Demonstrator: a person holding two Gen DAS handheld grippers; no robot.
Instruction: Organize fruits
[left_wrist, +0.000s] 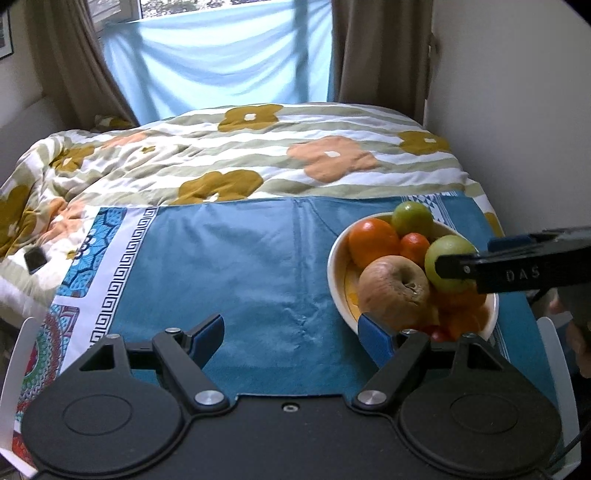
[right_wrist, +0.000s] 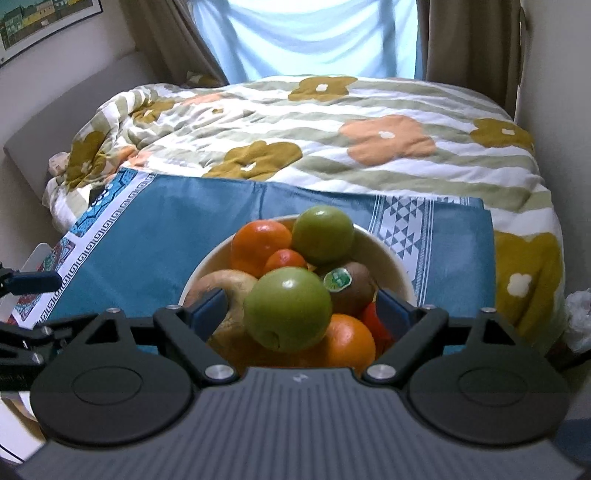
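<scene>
A cream bowl (right_wrist: 391, 254) piled with fruit sits on a blue cloth (left_wrist: 240, 266) spread over the bed. It holds two green apples, oranges, a small mandarin (right_wrist: 284, 260), a wrinkled brown apple (left_wrist: 393, 291) and a kiwi (right_wrist: 354, 286) with a green sticker. My right gripper (right_wrist: 303, 314) is open over the bowl. Its blue pads stand either side of the nearer green apple (right_wrist: 288, 308) with gaps showing. My left gripper (left_wrist: 291, 332) is open over bare cloth to the bowl's left. Its right finger (left_wrist: 373, 339) is close to the bowl's rim (left_wrist: 334, 266), and nothing is between its fingers.
A flowered duvet (left_wrist: 258, 158) covers the bed beyond the cloth. A wall (left_wrist: 517, 110) runs close along the right side, with curtains (left_wrist: 380, 48) and a window behind. A small dark object (left_wrist: 35, 258) lies on the bedding at the far left.
</scene>
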